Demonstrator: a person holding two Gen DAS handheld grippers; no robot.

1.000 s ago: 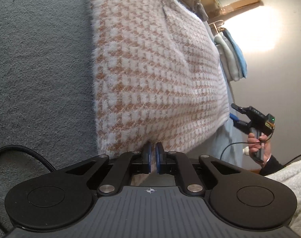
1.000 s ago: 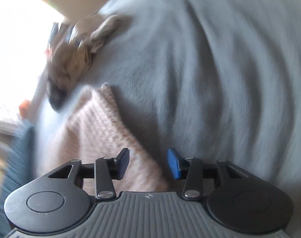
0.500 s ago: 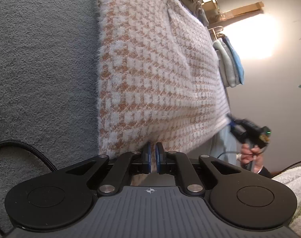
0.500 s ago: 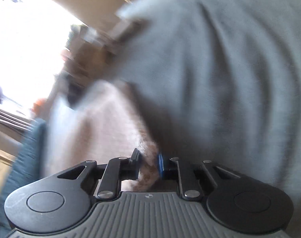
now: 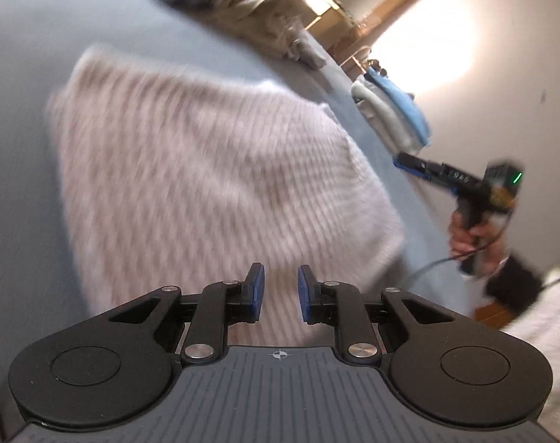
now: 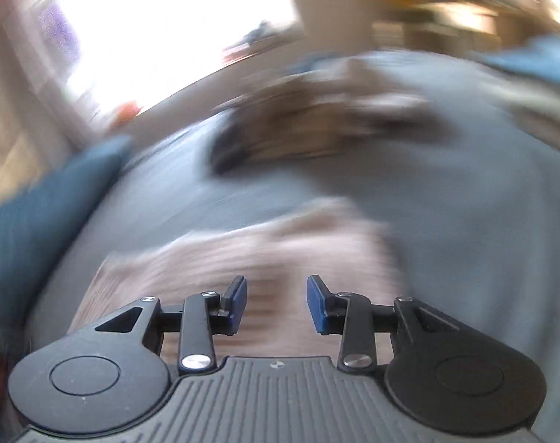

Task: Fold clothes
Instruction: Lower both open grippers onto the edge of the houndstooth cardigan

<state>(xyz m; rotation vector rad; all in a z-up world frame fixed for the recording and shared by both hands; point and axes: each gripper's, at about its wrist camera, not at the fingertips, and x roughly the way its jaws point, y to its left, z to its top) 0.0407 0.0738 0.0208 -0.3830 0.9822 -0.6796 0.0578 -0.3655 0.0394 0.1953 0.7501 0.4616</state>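
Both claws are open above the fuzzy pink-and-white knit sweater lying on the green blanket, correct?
Not quite: the blanket is grey-blue, not green, as the left wrist view shows. The left claw and right claw have just opened, empty, above the fuzzy pink-and-white knit sweater.

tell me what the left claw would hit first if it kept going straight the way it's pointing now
Most likely the pink-and-white knit garment. The left claw is open with nothing between its pads, and that fabric fills the view straight ahead, lying on the grey bed cover. Blur makes the gap hard to judge.
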